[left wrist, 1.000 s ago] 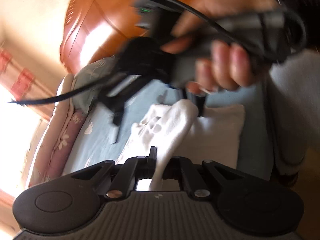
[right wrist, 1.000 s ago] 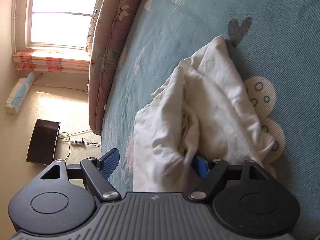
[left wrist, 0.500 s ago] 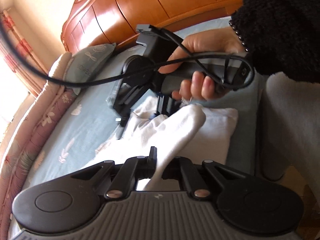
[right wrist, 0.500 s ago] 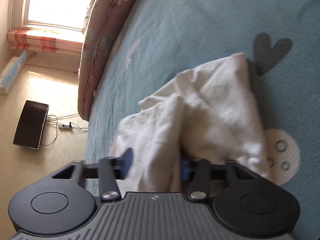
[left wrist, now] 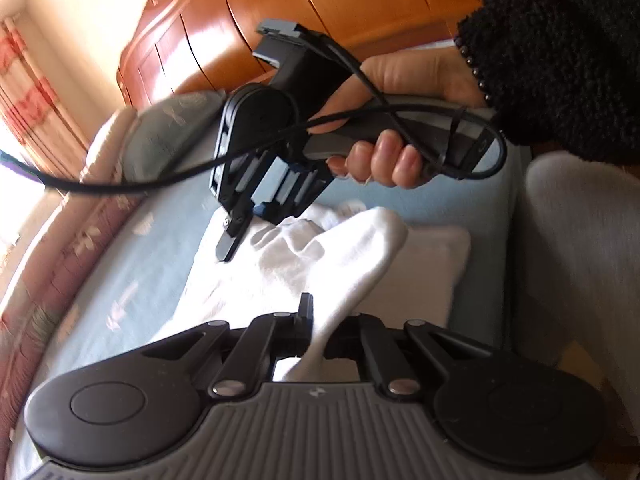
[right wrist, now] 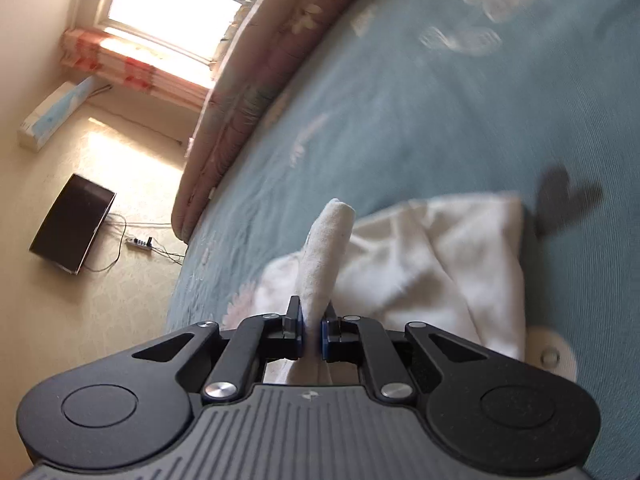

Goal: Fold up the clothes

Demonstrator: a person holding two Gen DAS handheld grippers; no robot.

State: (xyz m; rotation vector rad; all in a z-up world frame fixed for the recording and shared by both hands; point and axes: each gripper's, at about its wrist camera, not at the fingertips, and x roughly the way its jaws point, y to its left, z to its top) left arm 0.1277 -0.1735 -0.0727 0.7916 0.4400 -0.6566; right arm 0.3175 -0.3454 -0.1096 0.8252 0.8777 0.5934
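Covering the frame: bed with blue sheet; white garment lying on it, partly lifted; right gripper jaws have just been closing, now clamped on a garment fold; left gripper jaws together, pinching another fold; hand grips the right gripper's handle.

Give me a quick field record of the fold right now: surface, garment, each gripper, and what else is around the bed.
surface: blue patterned bedsheet
garment: white garment, crumpled on the sheet, part lifted
left gripper: shut on a fold of the white garment
right gripper: jaws have just been closing; now pinching a raised fold of the same garment
right hand: wrapped around its gripper's handle, black fuzzy sleeve
bed surroundings: wooden headboard, grey pillow, floral quilt along the edge
floor: dark box, power strip
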